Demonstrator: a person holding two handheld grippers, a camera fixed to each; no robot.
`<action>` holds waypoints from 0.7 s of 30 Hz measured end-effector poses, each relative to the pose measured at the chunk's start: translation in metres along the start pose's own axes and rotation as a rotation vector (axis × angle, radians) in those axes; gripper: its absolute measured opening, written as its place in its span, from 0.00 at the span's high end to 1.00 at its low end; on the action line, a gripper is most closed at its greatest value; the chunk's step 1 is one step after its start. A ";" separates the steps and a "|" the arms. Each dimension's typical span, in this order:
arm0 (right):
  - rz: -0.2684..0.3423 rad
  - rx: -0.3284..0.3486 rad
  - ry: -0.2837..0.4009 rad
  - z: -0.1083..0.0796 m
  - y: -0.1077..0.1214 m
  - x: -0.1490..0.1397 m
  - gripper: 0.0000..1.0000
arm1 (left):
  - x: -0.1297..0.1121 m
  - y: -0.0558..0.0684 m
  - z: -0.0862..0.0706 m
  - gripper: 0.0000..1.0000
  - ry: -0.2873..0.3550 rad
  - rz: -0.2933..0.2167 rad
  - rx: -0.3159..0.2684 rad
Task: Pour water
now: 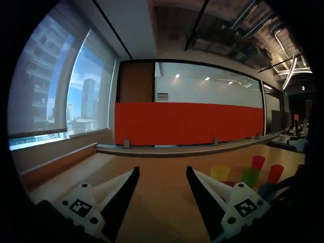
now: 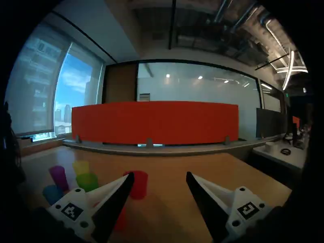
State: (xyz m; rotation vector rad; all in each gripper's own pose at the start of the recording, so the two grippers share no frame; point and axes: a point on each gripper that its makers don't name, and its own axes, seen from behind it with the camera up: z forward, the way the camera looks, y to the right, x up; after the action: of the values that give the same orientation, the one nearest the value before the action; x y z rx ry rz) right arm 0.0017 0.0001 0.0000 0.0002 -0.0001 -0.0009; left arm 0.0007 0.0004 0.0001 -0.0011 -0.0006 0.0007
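Observation:
Several translucent plastic cups stand on the wooden table. In the left gripper view a yellow cup, a green cup, a pink cup and a red cup sit to the right of my open left gripper. In the right gripper view a red cup stands just behind the left finger of my open right gripper. A green cup, a yellow cup, a purple cup and a blue cup cluster further left. Neither gripper holds anything.
An orange divider panel runs along the table's far edge. Large windows line the left wall. Another desk with small items stands at the right.

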 end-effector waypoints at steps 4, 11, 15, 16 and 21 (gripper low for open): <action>-0.019 0.003 -0.002 0.000 0.001 0.021 0.01 | 0.010 0.006 0.002 0.15 -0.010 0.010 -0.019; -0.079 0.021 0.009 0.000 -0.004 0.068 0.01 | 0.039 0.014 0.010 0.15 -0.015 0.001 -0.066; -0.084 0.056 0.017 0.002 -0.013 0.093 0.01 | 0.059 0.018 0.015 0.15 -0.016 -0.001 -0.092; -0.077 0.066 0.015 0.002 -0.016 0.098 0.01 | 0.064 0.019 0.016 0.15 -0.016 0.001 -0.097; -0.024 0.119 0.003 0.004 -0.025 0.118 0.01 | 0.090 0.024 0.018 0.15 -0.014 0.007 -0.123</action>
State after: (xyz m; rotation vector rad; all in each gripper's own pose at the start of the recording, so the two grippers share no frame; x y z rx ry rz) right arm 0.1195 -0.0251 0.0040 0.1197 0.0031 -0.0254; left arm 0.0907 0.0247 0.0181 -0.1245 -0.0146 0.0082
